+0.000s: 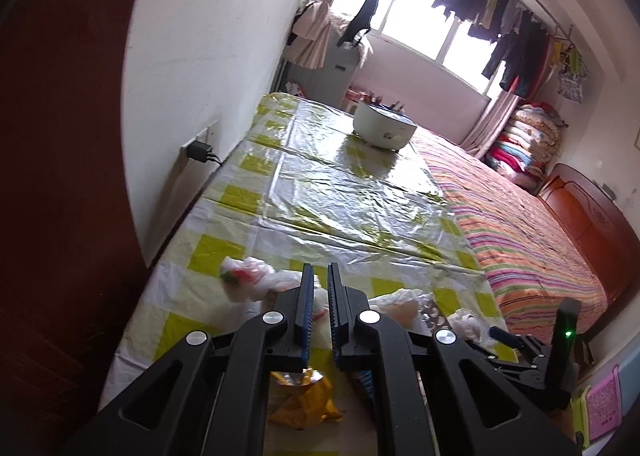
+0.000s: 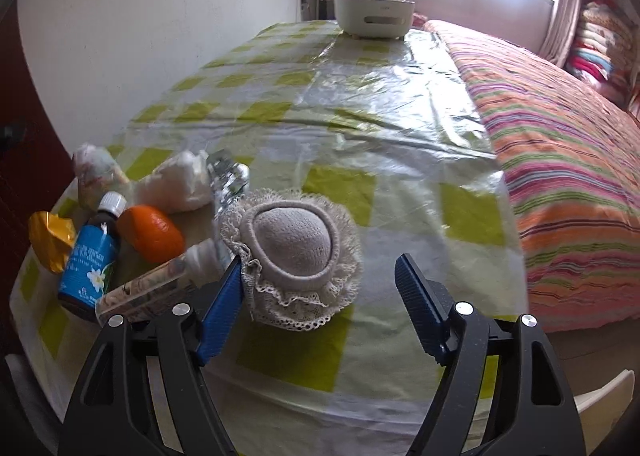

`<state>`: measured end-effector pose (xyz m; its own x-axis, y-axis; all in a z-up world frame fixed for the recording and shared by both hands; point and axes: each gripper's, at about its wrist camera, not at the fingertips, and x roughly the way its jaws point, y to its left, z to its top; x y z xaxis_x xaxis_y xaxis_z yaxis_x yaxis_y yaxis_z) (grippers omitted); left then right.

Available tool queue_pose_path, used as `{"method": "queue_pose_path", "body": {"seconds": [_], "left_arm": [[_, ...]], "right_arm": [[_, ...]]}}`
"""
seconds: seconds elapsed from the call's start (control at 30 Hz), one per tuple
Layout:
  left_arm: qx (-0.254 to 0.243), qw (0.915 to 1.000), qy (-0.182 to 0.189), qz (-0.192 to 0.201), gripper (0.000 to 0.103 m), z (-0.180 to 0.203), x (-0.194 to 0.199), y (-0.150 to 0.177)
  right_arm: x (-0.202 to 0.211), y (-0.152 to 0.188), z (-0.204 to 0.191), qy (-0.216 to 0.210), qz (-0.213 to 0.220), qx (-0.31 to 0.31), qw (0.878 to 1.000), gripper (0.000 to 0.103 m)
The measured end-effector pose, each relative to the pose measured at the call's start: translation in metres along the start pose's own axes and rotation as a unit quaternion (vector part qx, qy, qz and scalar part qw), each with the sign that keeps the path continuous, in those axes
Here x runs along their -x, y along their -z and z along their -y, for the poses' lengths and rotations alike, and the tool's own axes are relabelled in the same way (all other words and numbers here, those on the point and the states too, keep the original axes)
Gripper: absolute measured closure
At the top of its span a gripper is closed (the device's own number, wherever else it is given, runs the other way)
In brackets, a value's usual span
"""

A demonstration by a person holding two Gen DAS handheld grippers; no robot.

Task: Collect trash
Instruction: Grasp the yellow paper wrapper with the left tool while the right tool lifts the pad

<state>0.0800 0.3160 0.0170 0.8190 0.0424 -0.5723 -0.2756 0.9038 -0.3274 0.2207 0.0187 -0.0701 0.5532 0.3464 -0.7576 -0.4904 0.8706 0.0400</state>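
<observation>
Left gripper (image 1: 319, 292): fingers nearly pressed together, a thin gap between the pads, nothing seen between them. It hangs above the near end of the bench (image 1: 344, 192), which wears a green-and-white check cloth under clear plastic.

Trash sits along the bench's near left edge. A gold wrapper (image 1: 304, 400) lies crumpled below the left gripper's fingers. A white plastic bag (image 1: 248, 276) with red and green inside lies further in, near the wall-side edge. Another crumpled bag (image 1: 400, 302) lies just right of the fingers.

Right gripper (image 2: 320, 276): fingers spread wide, empty. A lace-trimmed cap (image 2: 296, 252) lies between them, its frill touching the left finger (image 2: 224, 296); the right finger is apart from it.

Left of the cap: an orange (image 2: 152, 232), a blue-labelled bottle (image 2: 90, 256) tilted against it, a clear tube (image 2: 140, 290) lying flat, white wadded paper (image 2: 180, 180), a foil scrap (image 2: 228, 176).

A white pot (image 2: 374, 16) stands at the bench's far end. A striped bed (image 2: 560, 144) runs along the bench's right edge.
</observation>
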Motion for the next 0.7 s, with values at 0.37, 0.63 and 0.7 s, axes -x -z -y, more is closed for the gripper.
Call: {"method": "queue_pose_path", "body": {"seconds": [0.37, 0.63, 0.7], "left_arm": [[-0.01, 0.9999, -0.005, -0.011, 0.096, 0.0, -0.003, 0.004], [-0.017, 0.9995, -0.009, -0.024, 0.095, -0.005, 0.001, 0.006], [-0.014, 0.9992, -0.004, -0.037, 0.095, -0.01, 0.001, 0.008]], "right_arm": [[-0.023, -0.004, 0.001, -0.052, -0.016, -0.036, 0.998, 0.029], [-0.027, -0.013, -0.008, -0.077, -0.016, -0.035, 0.996, 0.054], [-0.022, -0.014, -0.007, -0.071, -0.003, -0.037, 0.997, 0.055]]}}
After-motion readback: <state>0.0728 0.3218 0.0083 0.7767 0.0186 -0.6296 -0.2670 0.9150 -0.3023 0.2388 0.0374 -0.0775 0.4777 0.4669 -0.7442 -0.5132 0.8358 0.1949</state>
